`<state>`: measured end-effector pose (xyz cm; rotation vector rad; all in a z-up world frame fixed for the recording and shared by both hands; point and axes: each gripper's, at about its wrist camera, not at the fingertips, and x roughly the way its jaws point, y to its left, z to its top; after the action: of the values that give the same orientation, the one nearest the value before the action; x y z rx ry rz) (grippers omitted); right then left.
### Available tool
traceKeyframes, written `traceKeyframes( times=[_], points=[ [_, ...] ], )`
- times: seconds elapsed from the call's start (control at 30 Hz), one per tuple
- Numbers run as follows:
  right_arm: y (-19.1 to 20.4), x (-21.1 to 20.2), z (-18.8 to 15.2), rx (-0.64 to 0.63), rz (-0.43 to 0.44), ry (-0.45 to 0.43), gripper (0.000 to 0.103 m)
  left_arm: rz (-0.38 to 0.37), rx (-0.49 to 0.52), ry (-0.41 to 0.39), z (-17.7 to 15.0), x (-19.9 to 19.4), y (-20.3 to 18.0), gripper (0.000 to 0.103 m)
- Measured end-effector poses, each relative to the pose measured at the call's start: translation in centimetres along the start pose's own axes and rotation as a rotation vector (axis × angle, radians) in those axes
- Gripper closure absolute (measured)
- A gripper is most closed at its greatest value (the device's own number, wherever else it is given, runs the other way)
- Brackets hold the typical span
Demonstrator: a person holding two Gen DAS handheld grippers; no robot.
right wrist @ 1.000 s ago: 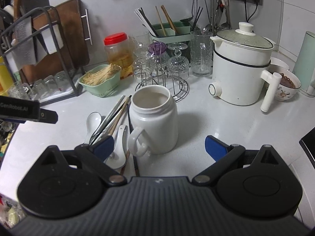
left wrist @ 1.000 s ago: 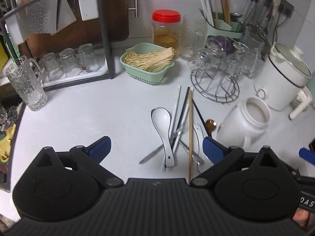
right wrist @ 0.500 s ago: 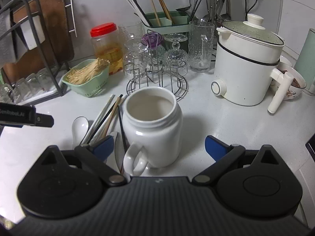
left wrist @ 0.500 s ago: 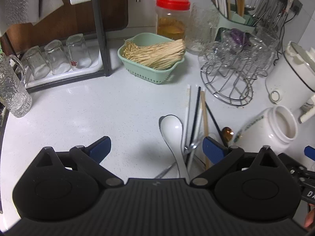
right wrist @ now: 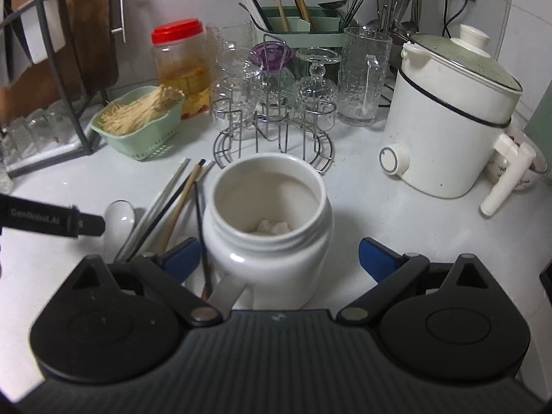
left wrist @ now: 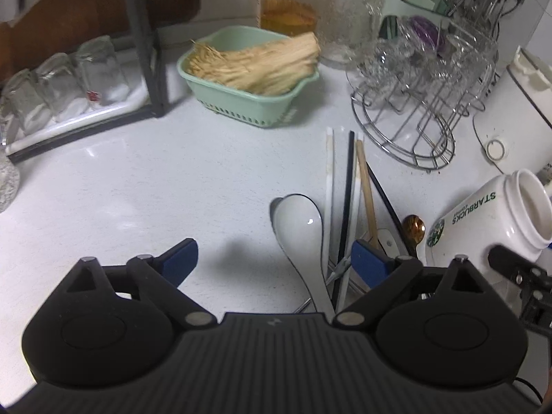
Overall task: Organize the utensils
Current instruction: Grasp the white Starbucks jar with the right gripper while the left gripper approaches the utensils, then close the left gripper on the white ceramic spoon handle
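Observation:
A pile of loose utensils lies on the white counter: a white ceramic spoon [left wrist: 299,222], white, black and wooden chopsticks [left wrist: 348,179], a small gold spoon [left wrist: 414,226]. My left gripper [left wrist: 274,258] is open just above the spoon's handle. A white Starbucks mug-jar [right wrist: 267,220] stands beside the pile, also in the left wrist view [left wrist: 490,214]. My right gripper [right wrist: 279,257] is open with the jar between its fingers, apart from it. The chopsticks [right wrist: 172,207] and spoon [right wrist: 119,220] lie left of the jar.
A green utensil holder [right wrist: 300,29] with chopsticks stands at the back. A wire glass rack [right wrist: 272,117], a green basket of sticks [right wrist: 138,127], a red-lidded jar [right wrist: 181,65], a white electric pot [right wrist: 452,124] and a dish rack [left wrist: 86,79] ring the area.
Both grippers have moved forward and lower. The left one has closed in on the utensil pile, the right one on the white jar, which now sits between its fingers.

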<state>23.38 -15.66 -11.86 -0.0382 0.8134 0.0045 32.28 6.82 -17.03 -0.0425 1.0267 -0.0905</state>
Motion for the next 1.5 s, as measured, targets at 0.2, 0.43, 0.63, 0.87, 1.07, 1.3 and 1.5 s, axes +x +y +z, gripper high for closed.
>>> traceKeyframes(
  times=[0.2,0.43,0.63,0.87,1.07,1.3,1.5],
  points=[
    [0.9,0.6,0.4,-0.044,0.014,-0.008,0.014,-0.018,0.006,0.006,0.3,1.7,-0.6,0.017],
    [0.9,0.6,0.5,-0.048,0.023,-0.012,0.014,-0.01,0.01,0.018,1.2,3.9,-1.2,0.033],
    [0.9,0.8,0.6,-0.052,0.021,-0.009,0.014,-0.028,-0.042,0.024,1.8,4.9,-1.0,0.042],
    [1.2,1.0,0.7,-0.064,0.01,-0.003,0.014,0.035,-0.083,0.045,2.4,5.2,-1.5,0.055],
    [1.4,1.1,0.7,-0.066,0.002,-0.004,0.014,0.052,-0.107,0.071,2.2,5.2,-1.3,0.068],
    [1.4,1.2,0.7,-0.069,-0.003,-0.004,0.014,0.01,-0.118,0.067,2.1,4.2,-0.2,0.092],
    [1.7,1.3,0.5,-0.085,-0.017,-0.01,0.013,0.002,-0.096,0.034,1.3,2.6,-0.2,0.093]
  ],
)
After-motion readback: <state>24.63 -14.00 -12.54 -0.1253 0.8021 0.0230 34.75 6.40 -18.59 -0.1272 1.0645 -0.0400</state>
